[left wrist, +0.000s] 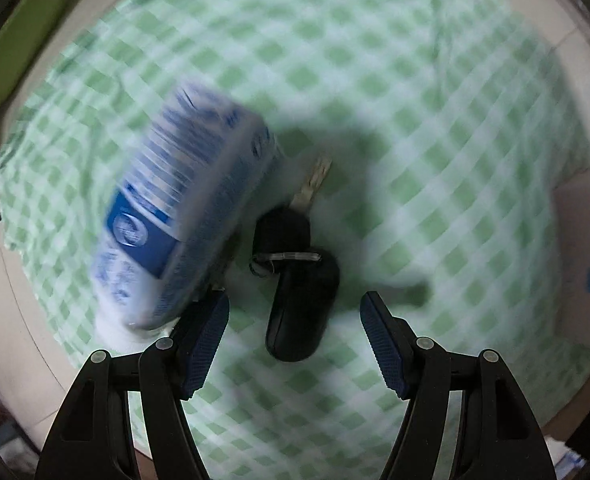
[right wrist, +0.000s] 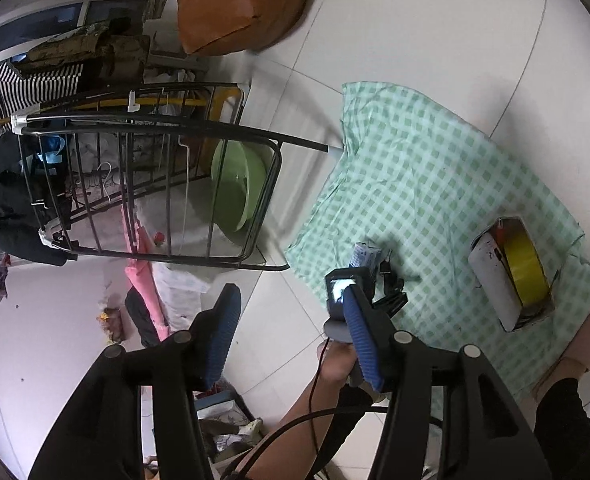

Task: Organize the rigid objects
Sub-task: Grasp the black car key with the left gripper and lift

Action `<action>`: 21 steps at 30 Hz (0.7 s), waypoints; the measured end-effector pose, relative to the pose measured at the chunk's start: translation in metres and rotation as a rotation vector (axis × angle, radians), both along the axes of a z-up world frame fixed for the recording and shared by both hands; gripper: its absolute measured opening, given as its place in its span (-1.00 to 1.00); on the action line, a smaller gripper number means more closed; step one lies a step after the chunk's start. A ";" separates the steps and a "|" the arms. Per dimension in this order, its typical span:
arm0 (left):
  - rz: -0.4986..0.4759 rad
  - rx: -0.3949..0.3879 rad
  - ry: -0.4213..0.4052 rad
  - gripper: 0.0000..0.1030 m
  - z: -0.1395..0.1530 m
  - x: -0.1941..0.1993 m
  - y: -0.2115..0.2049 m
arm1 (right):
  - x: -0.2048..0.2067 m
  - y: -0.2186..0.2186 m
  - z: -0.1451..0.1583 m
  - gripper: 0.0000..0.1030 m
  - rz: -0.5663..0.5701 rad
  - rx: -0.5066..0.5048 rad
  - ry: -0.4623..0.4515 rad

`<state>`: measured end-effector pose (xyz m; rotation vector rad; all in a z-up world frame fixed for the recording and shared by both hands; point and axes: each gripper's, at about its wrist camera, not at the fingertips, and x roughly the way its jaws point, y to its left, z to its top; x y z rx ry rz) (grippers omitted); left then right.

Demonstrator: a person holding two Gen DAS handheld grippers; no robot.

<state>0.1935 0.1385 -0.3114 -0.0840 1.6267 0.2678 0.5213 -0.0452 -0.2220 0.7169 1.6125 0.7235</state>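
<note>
Both tongs are held apart and empty. Between the left tongs (left wrist: 295, 316), a black key fob (left wrist: 301, 280) is seen on the green checked cloth (left wrist: 415, 100), a blue-and-white carton (left wrist: 175, 216) at ten o'clock. Right tongs (right wrist: 291, 332) are raised over the floor.

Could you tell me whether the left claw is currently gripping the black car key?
No, the left claw is open, and the black car key with its fob lies loose on the green checked cloth.
</note>
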 end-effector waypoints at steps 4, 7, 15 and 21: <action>0.091 -0.048 -0.053 0.12 -0.002 0.010 0.003 | 0.000 -0.005 -0.006 0.08 -0.010 -0.015 0.013; 0.076 -0.050 -0.059 -0.45 0.000 0.019 -0.004 | 0.000 -0.007 -0.011 0.08 -0.023 -0.006 0.046; 0.043 -0.330 -0.274 -0.46 0.078 0.042 -0.018 | -0.002 -0.003 -0.001 0.08 -0.017 0.054 0.065; -0.032 -0.469 -0.578 -0.46 0.220 0.052 -0.034 | -0.009 0.012 0.000 0.08 0.005 0.136 0.125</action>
